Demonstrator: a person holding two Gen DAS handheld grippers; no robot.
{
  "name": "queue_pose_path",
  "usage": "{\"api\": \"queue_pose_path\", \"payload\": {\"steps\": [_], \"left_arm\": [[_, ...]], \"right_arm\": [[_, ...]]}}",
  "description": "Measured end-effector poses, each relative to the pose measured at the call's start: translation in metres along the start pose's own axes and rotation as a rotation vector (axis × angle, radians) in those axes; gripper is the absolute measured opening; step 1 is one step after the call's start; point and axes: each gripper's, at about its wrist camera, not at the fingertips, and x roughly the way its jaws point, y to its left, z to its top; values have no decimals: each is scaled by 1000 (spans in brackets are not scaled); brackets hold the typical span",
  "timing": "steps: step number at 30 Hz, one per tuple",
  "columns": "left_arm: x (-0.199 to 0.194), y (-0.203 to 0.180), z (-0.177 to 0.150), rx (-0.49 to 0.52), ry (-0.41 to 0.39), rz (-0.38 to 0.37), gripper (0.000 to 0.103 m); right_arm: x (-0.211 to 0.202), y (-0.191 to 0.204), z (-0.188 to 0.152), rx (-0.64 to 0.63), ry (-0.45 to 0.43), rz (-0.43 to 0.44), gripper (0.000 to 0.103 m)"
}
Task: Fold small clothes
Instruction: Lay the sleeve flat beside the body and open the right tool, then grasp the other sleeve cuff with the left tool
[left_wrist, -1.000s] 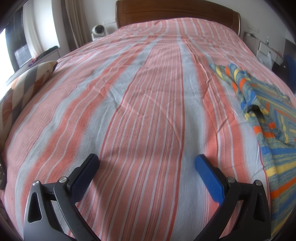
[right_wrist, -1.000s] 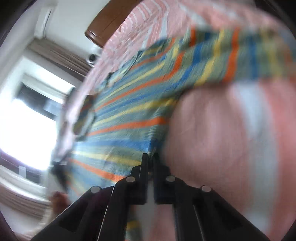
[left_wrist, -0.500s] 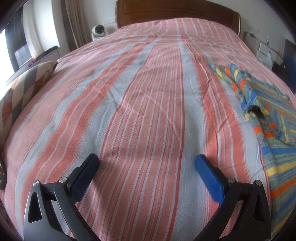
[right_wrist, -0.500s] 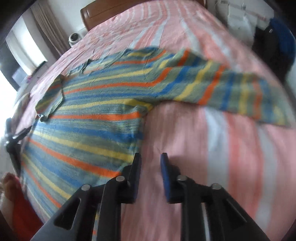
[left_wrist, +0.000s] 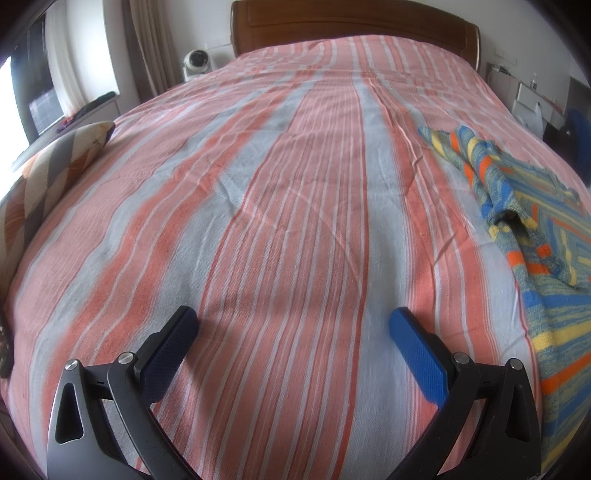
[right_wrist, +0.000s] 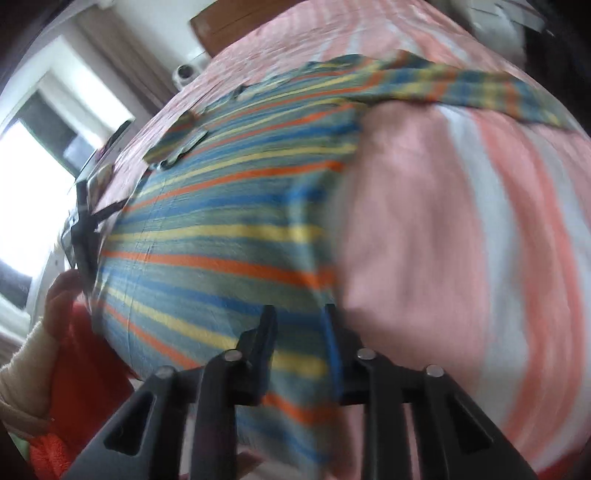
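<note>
A striped knit sweater (right_wrist: 229, 229) lies spread on the pink-striped bedspread (left_wrist: 280, 206), toward its right edge. The right gripper (right_wrist: 299, 314) hovers over the sweater's hem, jaws partly apart; the left gripper (left_wrist: 293, 325) gapes wide over bare bedspread.

No legible text, label, brand or number anywhere in either view.

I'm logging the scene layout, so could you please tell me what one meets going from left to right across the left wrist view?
Patterned cushion → left gripper open over the striped bedspread → striped shirt at the right edge.
</note>
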Motion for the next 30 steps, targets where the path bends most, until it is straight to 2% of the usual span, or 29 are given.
{"api": "queue_pose_path", "payload": {"steps": [2, 4, 9, 11, 14, 18, 20, 21, 23, 25, 26, 29, 30], "left_arm": [[0, 0, 0, -2, 0, -3, 103], [0, 0, 0, 0, 0, 0, 103], [-1, 0, -1, 2, 0, 1, 103], [0, 0, -1, 3, 3, 8, 103], [-1, 1, -1, -8, 4, 2, 103], [0, 4, 6, -51, 102, -2, 103], [-6, 0, 14, -5, 179, 9, 101], [-13, -3, 18, 11, 188, 10, 101], [-41, -17, 27, 73, 128, -27, 100], [-80, -47, 37, 198, 16, -115, 101], [-92, -61, 41, 248, -13, -144, 101], [-116, -124, 47, 435, -47, -270, 101], [-115, -149, 44, 517, -47, -288, 101]], "right_arm": [[-9, -1, -6, -6, -16, -75, 29], [-24, -1, -15, -9, -45, -99, 31], [-36, 6, -25, 0, -154, -119, 43], [-28, 7, -27, 11, -164, -154, 43], [-22, 0, -30, 57, -157, -129, 44], [-21, 4, -31, 26, -164, -137, 47], [-20, 7, -31, 16, -169, -134, 47], [-20, 7, -32, 16, -172, -132, 48], [-20, 5, -35, 22, -178, -124, 48], [-20, 4, -36, 23, -180, -119, 49], [-19, 4, -35, 21, -181, -116, 50], [-17, 4, -33, 23, -185, -107, 52], [-17, 4, -33, 26, -186, -105, 52]]}}
